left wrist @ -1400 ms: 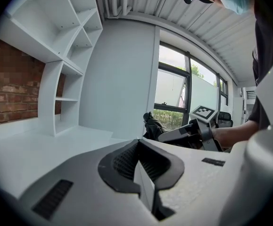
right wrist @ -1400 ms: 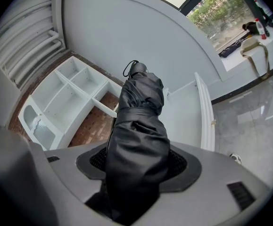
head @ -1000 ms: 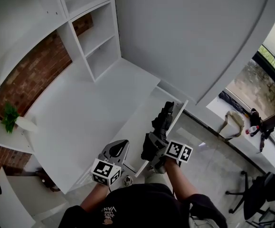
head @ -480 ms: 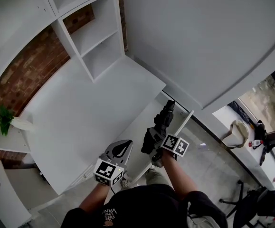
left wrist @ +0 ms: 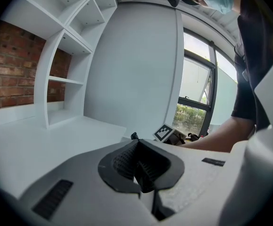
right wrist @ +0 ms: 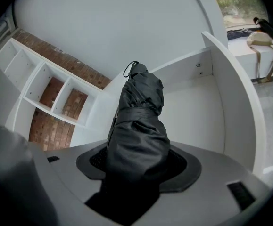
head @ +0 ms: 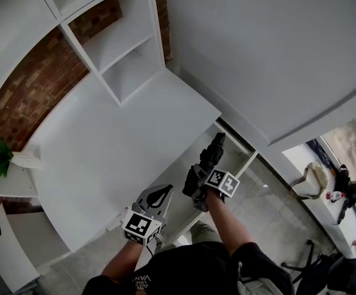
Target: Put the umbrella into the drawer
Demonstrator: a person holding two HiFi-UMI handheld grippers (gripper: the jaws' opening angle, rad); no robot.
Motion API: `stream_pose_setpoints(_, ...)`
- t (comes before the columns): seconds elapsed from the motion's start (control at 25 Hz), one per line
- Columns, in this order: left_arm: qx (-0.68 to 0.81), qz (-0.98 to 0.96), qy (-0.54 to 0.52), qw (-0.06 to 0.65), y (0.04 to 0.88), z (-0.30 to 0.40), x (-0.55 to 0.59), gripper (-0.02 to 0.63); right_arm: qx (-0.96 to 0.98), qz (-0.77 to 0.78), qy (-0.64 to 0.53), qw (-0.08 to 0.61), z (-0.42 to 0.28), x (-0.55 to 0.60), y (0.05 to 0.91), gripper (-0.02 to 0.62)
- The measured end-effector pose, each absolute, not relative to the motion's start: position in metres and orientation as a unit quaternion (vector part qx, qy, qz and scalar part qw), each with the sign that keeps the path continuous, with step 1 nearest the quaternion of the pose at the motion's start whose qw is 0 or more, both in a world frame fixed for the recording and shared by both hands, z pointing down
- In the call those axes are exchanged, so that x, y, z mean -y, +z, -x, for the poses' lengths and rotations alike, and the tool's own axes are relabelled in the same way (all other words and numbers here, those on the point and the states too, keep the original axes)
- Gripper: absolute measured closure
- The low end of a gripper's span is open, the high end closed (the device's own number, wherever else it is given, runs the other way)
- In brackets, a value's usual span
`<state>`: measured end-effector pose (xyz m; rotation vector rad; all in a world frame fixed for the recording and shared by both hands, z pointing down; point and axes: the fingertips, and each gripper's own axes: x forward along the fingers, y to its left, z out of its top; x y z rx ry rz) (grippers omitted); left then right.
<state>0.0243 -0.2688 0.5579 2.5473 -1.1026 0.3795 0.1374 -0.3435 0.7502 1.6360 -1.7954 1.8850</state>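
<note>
A folded black umbrella (right wrist: pixel 138 121) sticks out from between the jaws of my right gripper (right wrist: pixel 137 166), which is shut on it. In the head view the umbrella (head: pixel 211 153) points into the open white drawer (head: pixel 242 165) under the desk edge, with the right gripper (head: pixel 197 180) behind it. The drawer (right wrist: pixel 235 102) shows its white floor and right wall in the right gripper view. My left gripper (head: pixel 155 196) hovers at the desk's front edge, left of the drawer. Its jaws (left wrist: pixel 138 166) are shut with nothing between them.
A wide white desk (head: pixel 110 146) lies ahead, with white shelf cubbies (head: pixel 119 48) and a brick wall (head: pixel 30 91) behind it. A small green plant (head: pixel 2 155) stands far left. A white counter (head: pixel 316 177) with a bag and bottles is at right.
The right gripper and umbrella sit slightly farther forward over the drawer. The head view has swung left, so the window area slid toward the right edge. The left gripper barely moved.
</note>
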Motion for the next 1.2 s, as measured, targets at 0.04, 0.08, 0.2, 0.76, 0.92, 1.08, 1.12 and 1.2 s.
stream_pose_setpoints(0.04, 0.39, -0.895, 0.134, 0.172, 0.561, -0.025, 0.27, 0.6, 0.579, -0.535, 0.614, 0.038, -0.139, 0.347, 0.756, 0.321)
stream_pose_setpoints(0.08, 0.392, -0.893, 0.134, 0.175, 0.564, -0.025, 0.272, 0.6, 0.575, -0.538, 0.615, 0.042, -0.14, 0.35, 0.762, 0.321)
stream_pose_setpoints(0.2, 0.399, -0.889, 0.138, 0.178, 0.572, -0.027, 0.276, 0.6, 0.571, -0.54, 0.616, 0.06, -0.143, 0.359, 0.777, 0.321)
stream_pose_setpoints(0.76, 0.412, -0.876, 0.159, 0.196, 0.593, -0.027, 0.276, 0.6, 0.551, -0.557, 0.611, 0.119, -0.151, 0.366, 0.819, 0.311)
stream_pose_setpoints(0.92, 0.409, -0.875, 0.162, 0.2, 0.597, -0.028, 0.275, 0.6, 0.554, -0.557, 0.6, 0.149, -0.154, 0.367, 0.826, 0.303)
stream_pose_setpoints(1.08, 0.406, -0.876, 0.164, 0.202, 0.599, -0.029, 0.272, 0.6, 0.551, -0.557, 0.603, 0.15, -0.152, 0.366, 0.827, 0.301)
stream_pose_setpoints(1.12, 0.406, -0.876, 0.165, 0.202, 0.599, -0.029, 0.272, 0.6, 0.55, -0.558, 0.604, 0.148, -0.152, 0.366, 0.826, 0.301)
stream_pose_setpoints(1.2, 0.405, -0.876, 0.165, 0.203, 0.6, -0.029, 0.271, 0.6, 0.547, -0.562, 0.604, 0.142, -0.154, 0.366, 0.825, 0.301)
